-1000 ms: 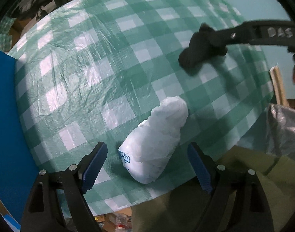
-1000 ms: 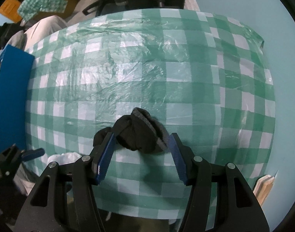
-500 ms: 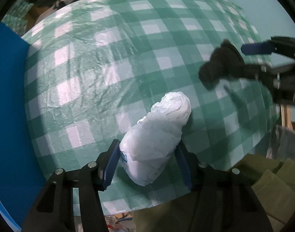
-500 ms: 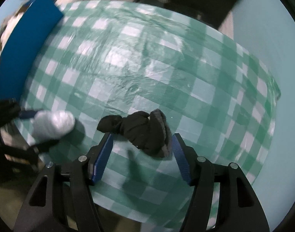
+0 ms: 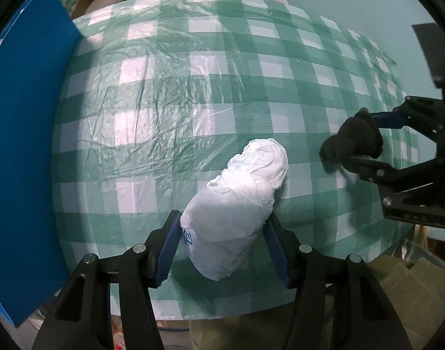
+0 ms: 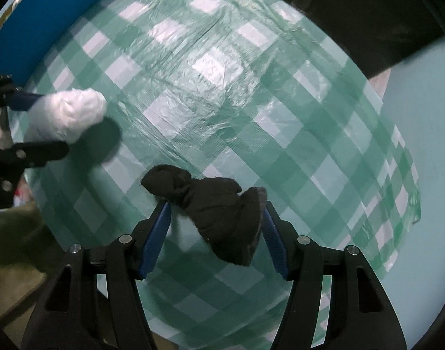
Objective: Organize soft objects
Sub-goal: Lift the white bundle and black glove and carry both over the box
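Grasp step, both sides. Left claw is clamped on the white bundle; right claw holds the black sock just right of it (both over the checked surface). Next: carry them w/o slipping.

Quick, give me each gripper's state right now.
Left gripper: closed on the white plastic bundle, having just been closing.
Right gripper: holding the black sock bundle, jaws having just been opening slightly.

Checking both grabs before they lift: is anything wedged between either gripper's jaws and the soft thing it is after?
Nothing visible. The left gripper has its jaws closed on the white plastic bundle, and the right gripper on the black fabric item, both above bare checked tablecloth.
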The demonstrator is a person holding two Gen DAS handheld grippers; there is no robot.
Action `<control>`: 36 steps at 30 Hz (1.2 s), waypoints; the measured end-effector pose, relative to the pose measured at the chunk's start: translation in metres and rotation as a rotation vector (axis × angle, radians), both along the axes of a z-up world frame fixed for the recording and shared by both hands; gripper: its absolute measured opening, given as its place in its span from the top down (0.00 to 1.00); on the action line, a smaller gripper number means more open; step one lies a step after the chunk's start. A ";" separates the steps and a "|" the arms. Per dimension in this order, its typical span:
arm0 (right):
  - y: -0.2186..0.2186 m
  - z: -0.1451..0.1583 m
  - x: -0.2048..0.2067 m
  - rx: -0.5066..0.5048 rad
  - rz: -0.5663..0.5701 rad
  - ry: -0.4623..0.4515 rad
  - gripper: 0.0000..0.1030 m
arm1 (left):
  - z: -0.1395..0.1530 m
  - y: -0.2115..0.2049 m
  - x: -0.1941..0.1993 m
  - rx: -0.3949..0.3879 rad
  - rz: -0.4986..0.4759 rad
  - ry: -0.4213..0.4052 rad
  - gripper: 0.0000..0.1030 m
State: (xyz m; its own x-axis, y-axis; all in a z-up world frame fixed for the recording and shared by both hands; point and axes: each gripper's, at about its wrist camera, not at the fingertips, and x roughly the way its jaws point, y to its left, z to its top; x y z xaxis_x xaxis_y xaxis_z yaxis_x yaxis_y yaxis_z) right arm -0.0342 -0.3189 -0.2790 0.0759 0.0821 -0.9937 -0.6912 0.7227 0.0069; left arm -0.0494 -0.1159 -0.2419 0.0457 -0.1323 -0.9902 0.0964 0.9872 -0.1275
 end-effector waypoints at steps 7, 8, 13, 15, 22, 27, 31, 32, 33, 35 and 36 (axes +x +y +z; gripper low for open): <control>-0.004 -0.011 0.008 0.017 0.018 0.002 0.39 | -0.006 0.004 -0.026 0.001 0.014 -0.004 0.44; -0.004 -0.012 0.008 0.020 0.016 0.004 0.39 | -0.006 0.005 -0.028 0.007 0.011 -0.002 0.44; -0.007 -0.012 0.002 0.023 0.023 -0.031 0.49 | -0.003 -0.003 -0.023 0.022 0.003 0.005 0.44; -0.011 -0.007 0.004 0.031 0.007 -0.034 0.56 | -0.001 -0.001 -0.023 0.028 -0.007 0.003 0.44; -0.011 0.000 0.017 0.124 -0.143 0.033 0.61 | 0.016 -0.002 -0.019 0.045 -0.024 -0.013 0.44; -0.020 0.018 0.015 0.187 -0.240 0.047 0.60 | 0.031 0.007 -0.012 0.034 -0.025 -0.037 0.44; -0.020 0.037 0.019 0.211 -0.280 0.040 0.60 | 0.049 0.015 -0.004 0.037 -0.030 -0.061 0.44; -0.018 0.040 0.018 0.215 -0.289 0.037 0.60 | 0.053 0.016 -0.002 0.035 -0.029 -0.067 0.44; -0.016 0.045 0.018 0.219 -0.299 0.033 0.61 | 0.059 0.018 0.000 0.033 -0.027 -0.075 0.44; -0.013 0.054 0.018 0.228 -0.318 0.028 0.60 | 0.067 0.017 0.000 0.032 -0.025 -0.093 0.44; -0.010 0.057 0.011 0.232 -0.325 0.025 0.60 | 0.069 0.020 0.004 0.035 -0.022 -0.105 0.44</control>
State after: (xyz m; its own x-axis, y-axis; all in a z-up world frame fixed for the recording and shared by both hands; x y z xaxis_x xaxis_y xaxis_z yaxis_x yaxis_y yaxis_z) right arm -0.0229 -0.3293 -0.2218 0.1106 0.2804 -0.9535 -0.4240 0.8810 0.2099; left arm -0.0455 -0.0955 -0.1726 0.1473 -0.1000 -0.9840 0.1293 0.9883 -0.0811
